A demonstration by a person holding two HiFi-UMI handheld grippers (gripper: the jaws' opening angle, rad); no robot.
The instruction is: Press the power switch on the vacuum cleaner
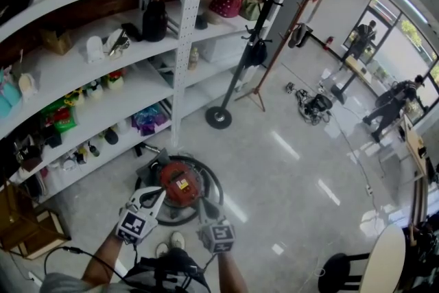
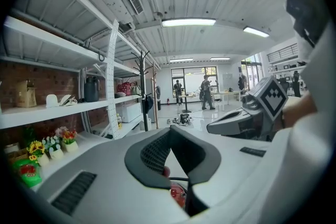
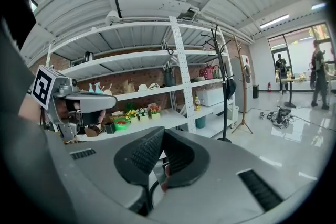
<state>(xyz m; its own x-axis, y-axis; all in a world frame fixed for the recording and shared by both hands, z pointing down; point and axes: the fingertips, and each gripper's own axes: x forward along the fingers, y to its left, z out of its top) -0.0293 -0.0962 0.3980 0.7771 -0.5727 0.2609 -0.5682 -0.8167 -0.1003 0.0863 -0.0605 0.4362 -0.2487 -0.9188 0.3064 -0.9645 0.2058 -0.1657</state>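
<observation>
Floor (image 1: 288, 168) bears vacuum cleaner (image 1: 180, 183); left gripper (image 1: 160, 193) at its seven o'clock, right gripper (image 1: 205, 206) at five, both jaws together.

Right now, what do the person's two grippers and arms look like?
The left gripper and right gripper both have pale grey bodies tapering to a wedge, with dark textured pads lining the jaws. Each carries a white cube printed with black square markers. A thin black cable loops beside the left arm. The forearms are bare below a grey sleeve.
</observation>
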